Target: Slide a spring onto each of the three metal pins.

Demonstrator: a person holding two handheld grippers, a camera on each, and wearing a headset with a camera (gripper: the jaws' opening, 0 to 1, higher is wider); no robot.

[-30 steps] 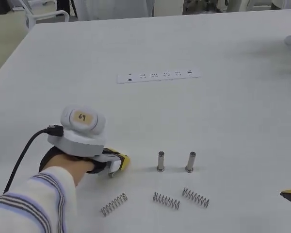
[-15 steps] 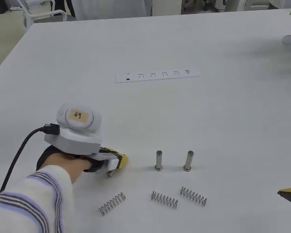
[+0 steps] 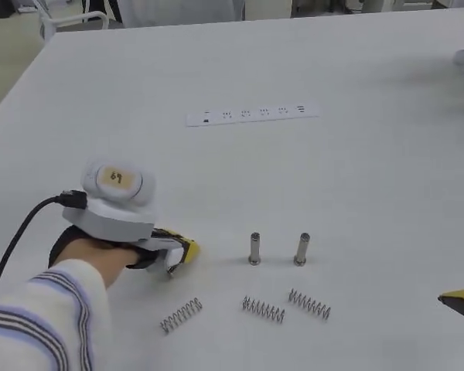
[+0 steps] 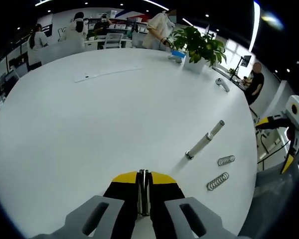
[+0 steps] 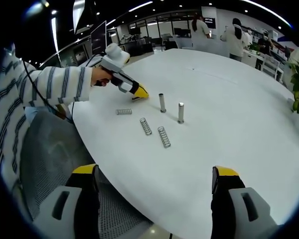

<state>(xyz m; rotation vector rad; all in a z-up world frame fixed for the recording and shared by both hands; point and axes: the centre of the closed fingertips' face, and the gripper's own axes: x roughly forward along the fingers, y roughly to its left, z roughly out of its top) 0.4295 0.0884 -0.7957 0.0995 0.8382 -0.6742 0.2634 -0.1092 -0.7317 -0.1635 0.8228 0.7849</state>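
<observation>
The white table [image 3: 356, 178] takes up nearly the whole scene, with a long power strip [image 3: 251, 114] lying flat out toward its middle. People stand about at the far end of the room.

The left gripper [image 3: 182, 256] is low over the table close to the near edge, yellow tips just left of the pins. Its jaws are pressed together on a thin metal rod [image 4: 143, 191], which I take for the third pin. The right gripper [image 5: 154, 172] hangs out past the near right edge of the table, its jaws spread wide with nothing between them. Its yellow tip just pokes in at the lower right of the head view.

Counting the pins: two free pins stand upright side by side, one pin [image 3: 254, 249] on the left and another pin [image 3: 301, 249] on the right. With the rod in the left gripper's jaws, that makes three.

Counting the springs: three, all lying flat and loose between the pins and the near edge. There is a left spring [image 3: 181, 314], a middle spring [image 3: 263, 309] and a right spring [image 3: 309, 304], each apart from the others and from the pins.

As I judge it, the task is barely begun. No pin wears a spring, so all three remain to be fitted. The held pin probably wants standing up first.
</observation>
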